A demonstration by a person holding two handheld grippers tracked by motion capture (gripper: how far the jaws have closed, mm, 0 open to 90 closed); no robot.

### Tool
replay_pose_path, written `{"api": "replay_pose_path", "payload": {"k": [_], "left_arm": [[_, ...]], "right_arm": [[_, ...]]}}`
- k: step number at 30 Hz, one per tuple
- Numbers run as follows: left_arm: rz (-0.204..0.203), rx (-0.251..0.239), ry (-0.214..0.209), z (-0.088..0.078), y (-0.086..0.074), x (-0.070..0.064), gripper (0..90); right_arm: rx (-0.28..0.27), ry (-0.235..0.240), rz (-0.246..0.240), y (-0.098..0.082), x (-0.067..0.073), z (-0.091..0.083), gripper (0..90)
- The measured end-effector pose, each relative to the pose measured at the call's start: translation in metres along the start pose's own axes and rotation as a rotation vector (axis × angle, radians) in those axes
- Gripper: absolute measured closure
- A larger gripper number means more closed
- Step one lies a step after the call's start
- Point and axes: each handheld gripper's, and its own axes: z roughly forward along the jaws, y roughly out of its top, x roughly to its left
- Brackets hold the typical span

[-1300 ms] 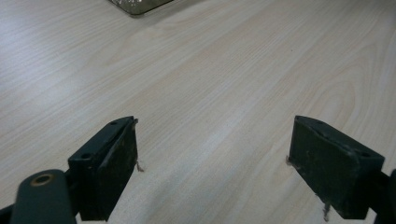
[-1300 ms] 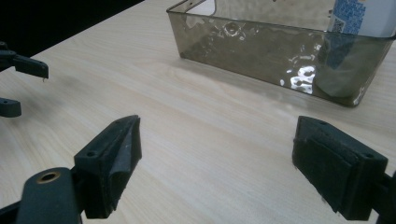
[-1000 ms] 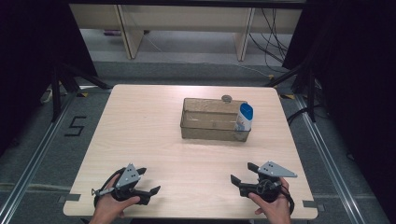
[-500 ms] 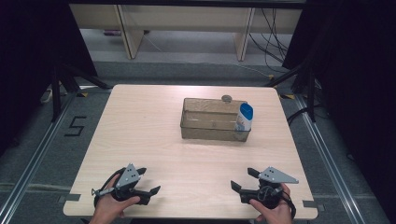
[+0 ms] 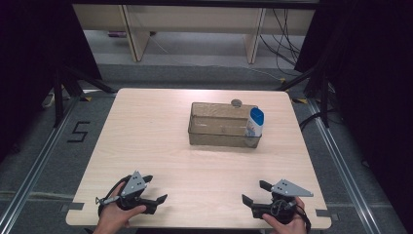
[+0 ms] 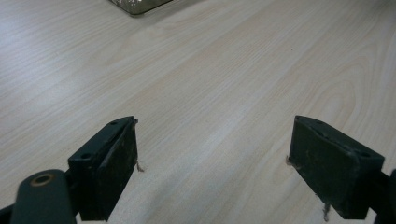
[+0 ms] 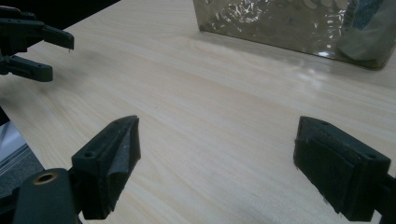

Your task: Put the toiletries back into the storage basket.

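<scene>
On the far right part of the bench point(image 5: 146, 131) stands a clear plastic bin point(image 5: 219, 127), and a white bottle with a blue cap point(image 5: 254, 123) stands upright in its right end. Both grippers rest at the near edge, well apart from it: left gripper point(image 5: 157, 203) and right gripper point(image 5: 253, 192), each with its fingers point(image 6: 114, 163) spread wide on nothing. The bottle looks light, rigid and probably smooth; I would grip its body just below the cap. A small round object point(image 5: 236, 103) lies just behind the bin.
</scene>
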Motion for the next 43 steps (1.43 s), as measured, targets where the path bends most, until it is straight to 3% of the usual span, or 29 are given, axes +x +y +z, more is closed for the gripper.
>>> {"api": "replay_pose_path", "payload": {"k": [1, 4, 5, 6, 7, 9, 10, 11, 12, 13, 14, 16, 17, 18, 20, 21, 24, 38, 41, 43], "left_arm": [[0.013, 0.012, 0.007, -0.001, 0.0, 0.001, 15.2], [0.003, 0.004, 0.002, 0.0, 0.0, 0.0, 15.2], [0.024, 0.022, 0.007, -0.001, 0.0, 0.002, 15.2], [0.025, 0.023, 0.012, -0.001, 0.0, 0.002, 15.2], [0.025, 0.028, 0.014, -0.001, 0.0, 0.002, 15.2], [0.011, 0.015, 0.008, -0.001, 0.0, 0.001, 15.2], [0.011, 0.016, 0.009, -0.001, 0.0, 0.001, 15.2], [0.017, 0.022, 0.007, -0.001, 0.0, 0.001, 15.1], [0.003, 0.01, 0.008, 0.0, 0.0, 0.001, 15.1], [-0.002, 0.007, 0.008, 0.0, 0.0, 0.0, 15.2], [-0.004, 0.006, 0.008, 0.0, 0.0, 0.0, 15.1], [-0.007, 0.004, 0.009, 0.0, 0.0, 0.0, 15.1], [-0.007, 0.005, 0.008, 0.0, 0.0, 0.001, 15.1], [-0.005, 0.004, 0.007, 0.0, 0.0, 0.001, 15.1], [-0.004, 0.001, 0.006, 0.0, 0.0, 0.001, 15.1], [-0.004, 0.001, 0.006, 0.0, 0.0, 0.001, 15.1], [-0.003, 0.006, 0.008, 0.0, 0.0, 0.0, 15.1], [0.007, 0.007, 0.006, 0.0, 0.0, 0.001, 15.1], [0.006, 0.001, 0.001, 0.0, 0.0, 0.001, 15.1], [0.005, 0.0, 0.002, 0.0, 0.0, 0.001, 15.1]], "right_arm": [[-0.007, 0.012, 0.026, -0.001, 0.002, 0.0, 15.9], [-0.003, -0.007, -0.007, -0.003, 0.0, -0.003, 15.8], [0.011, 0.001, 0.038, -0.004, 0.004, -0.004, 15.8], [-0.005, -0.001, 0.001, -0.005, 0.001, -0.003, 15.8], [-0.007, -0.003, 0.022, -0.006, 0.003, -0.004, 15.8], [0.001, 0.004, 0.003, -0.006, 0.002, -0.005, 15.8], [-0.006, 0.0, 0.03, -0.007, 0.005, -0.006, 15.8], [-0.012, -0.011, -0.007, -0.007, 0.002, -0.006, 15.8], [0.005, -0.002, -0.001, -0.008, 0.003, -0.008, 15.8], [0.009, 0.011, 0.05, -0.009, 0.006, -0.008, 15.7], [0.011, -0.012, -0.005, -0.009, 0.003, -0.009, 15.8], [0.031, -0.006, 0.046, -0.011, 0.006, -0.009, 15.8], [0.031, -0.006, 0.046, -0.011, 0.006, -0.009, 15.8], [0.031, -0.016, 0.009, -0.011, 0.003, -0.01, 15.8], [0.039, -0.022, 0.033, -0.012, 0.005, -0.01, 15.8], [0.013, -0.021, 0.031, -0.013, 0.005, -0.009, 15.8], [0.036, -0.025, -0.002, -0.013, 0.002, -0.011, 15.8], [0.04, -0.012, 0.005, -0.014, 0.003, -0.009, 15.8], [0.043, -0.004, 0.04, -0.014, 0.005, -0.009, 15.8], [0.051, -0.014, 0.023, -0.013, 0.004, -0.01, 15.8]]}}
